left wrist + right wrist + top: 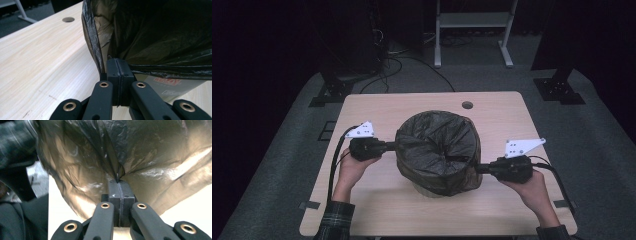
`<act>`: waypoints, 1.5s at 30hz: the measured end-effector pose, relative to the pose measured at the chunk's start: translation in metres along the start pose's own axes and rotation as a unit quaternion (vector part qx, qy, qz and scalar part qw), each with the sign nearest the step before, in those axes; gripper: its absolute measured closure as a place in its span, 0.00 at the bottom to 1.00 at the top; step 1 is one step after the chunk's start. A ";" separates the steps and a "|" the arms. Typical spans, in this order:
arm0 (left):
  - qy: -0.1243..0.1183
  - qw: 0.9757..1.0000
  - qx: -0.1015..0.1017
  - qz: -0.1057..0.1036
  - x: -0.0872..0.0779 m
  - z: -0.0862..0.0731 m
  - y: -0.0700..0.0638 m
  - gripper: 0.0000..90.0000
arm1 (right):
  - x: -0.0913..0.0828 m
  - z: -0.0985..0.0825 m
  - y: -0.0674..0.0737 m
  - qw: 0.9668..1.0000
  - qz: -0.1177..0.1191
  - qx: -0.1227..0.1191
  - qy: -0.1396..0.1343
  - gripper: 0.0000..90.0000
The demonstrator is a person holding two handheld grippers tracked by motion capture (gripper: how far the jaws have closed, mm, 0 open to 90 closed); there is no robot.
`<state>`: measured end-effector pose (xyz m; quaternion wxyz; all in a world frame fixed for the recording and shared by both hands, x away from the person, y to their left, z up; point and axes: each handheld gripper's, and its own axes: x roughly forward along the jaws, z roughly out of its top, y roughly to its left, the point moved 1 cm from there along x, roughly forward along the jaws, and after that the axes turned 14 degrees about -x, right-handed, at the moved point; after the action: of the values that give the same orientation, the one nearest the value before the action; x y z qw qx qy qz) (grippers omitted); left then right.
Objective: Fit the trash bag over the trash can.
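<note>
Nearest to me, both sets of black jaws are pressed together with thin plastic pinched between the pads. My left gripper [117, 65] is clamped on the rolled edge of the black bin liner [160, 35], right where the film folds over the rim; my right gripper [118, 185] is clamped on a gathered pucker of the same film, creases fanning out from the pinch.

From above, the left gripper [388, 147] bites the liner [437, 150] at its left side and the right gripper [477, 168] at its front right. The liner is draped over a small bin [426, 190] that stands mid-table [377, 200], its pale base peeking out underneath.

I judge the film light, limp and slippery, easy to tear if I yank from a single point. It will stretch and bunch rather than hold shape, so I'd keep hold of the doubled hem, where it is strongest, and pull evenly with both hands. The bin looks light enough to tip or slide along.

Beyond it, the table's cable hole [467, 105], then dark floor.
</note>
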<state>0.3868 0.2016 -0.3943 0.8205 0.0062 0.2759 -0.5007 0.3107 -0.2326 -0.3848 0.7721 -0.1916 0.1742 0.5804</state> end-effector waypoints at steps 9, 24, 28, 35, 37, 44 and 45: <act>0.028 0.999 -0.014 0.013 0.007 -0.014 0.012 0.99 | 0.024 -0.015 0.000 0.998 0.009 0.003 0.060 1.00; -0.013 1.000 -0.021 -0.002 -0.017 -0.010 0.014 0.67 | 0.012 -0.017 -0.003 0.999 0.001 0.015 0.030 0.65; -0.033 0.999 -0.017 -0.017 -0.035 -0.006 0.003 0.54 | -0.003 -0.009 -0.007 1.000 -0.013 0.022 -0.003 0.50; -0.049 0.998 -0.012 -0.048 -0.047 0.000 -0.020 0.38 | -0.023 0.013 -0.016 0.998 -0.034 0.025 -0.041 0.42; -0.054 0.997 -0.011 -0.055 -0.048 0.000 -0.026 0.34 | -0.025 0.017 -0.017 0.998 -0.036 0.024 -0.046 0.41; -0.052 0.997 -0.010 -0.059 -0.036 -0.007 -0.054 0.23 | -0.026 0.023 -0.019 0.997 -0.040 0.025 -0.057 0.41; -0.051 0.997 -0.012 -0.062 -0.033 -0.008 -0.057 0.21 | -0.026 0.024 -0.019 0.997 -0.039 0.027 -0.059 0.41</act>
<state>0.3244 0.2030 -0.3709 0.8008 -0.0462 0.2398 -0.5469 0.3231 -0.2473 -0.3498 0.8077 -0.1432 0.1366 0.5554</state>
